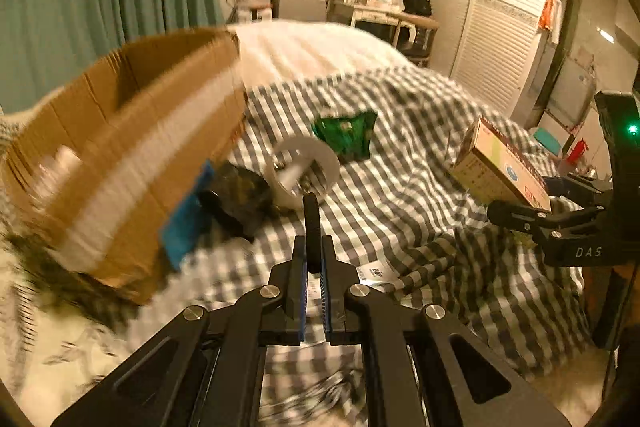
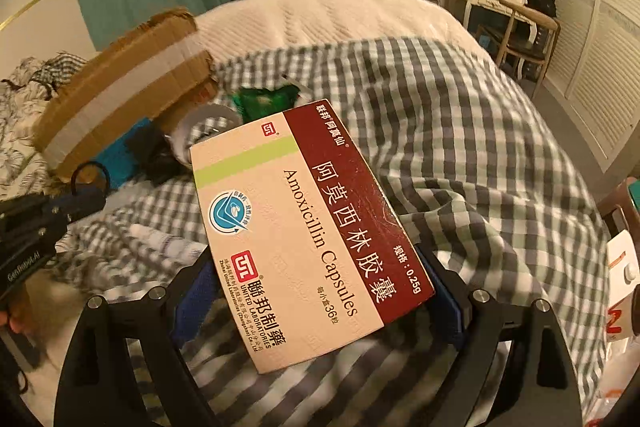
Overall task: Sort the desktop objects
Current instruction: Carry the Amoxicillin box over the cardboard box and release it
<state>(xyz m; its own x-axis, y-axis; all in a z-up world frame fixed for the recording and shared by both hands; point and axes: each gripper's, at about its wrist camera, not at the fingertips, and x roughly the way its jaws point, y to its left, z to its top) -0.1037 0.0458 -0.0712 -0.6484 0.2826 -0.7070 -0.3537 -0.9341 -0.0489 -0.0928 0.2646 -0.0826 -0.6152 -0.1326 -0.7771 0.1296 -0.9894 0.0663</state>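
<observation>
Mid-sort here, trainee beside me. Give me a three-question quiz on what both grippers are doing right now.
1. True or false: the right gripper is shut on the Amoxicillin capsule box.
2. What does the left gripper hold? A) a green snack packet B) a thin black ring-like object C) nothing
3. Fill in: the cardboard box lies on the ____ of the white roll, seen from the left wrist camera.

Key
1. True; the box sits between its blue pads, off the checked blanket.
2. B; the green snack packet lies on the blanket beyond.
3. Left.
</observation>
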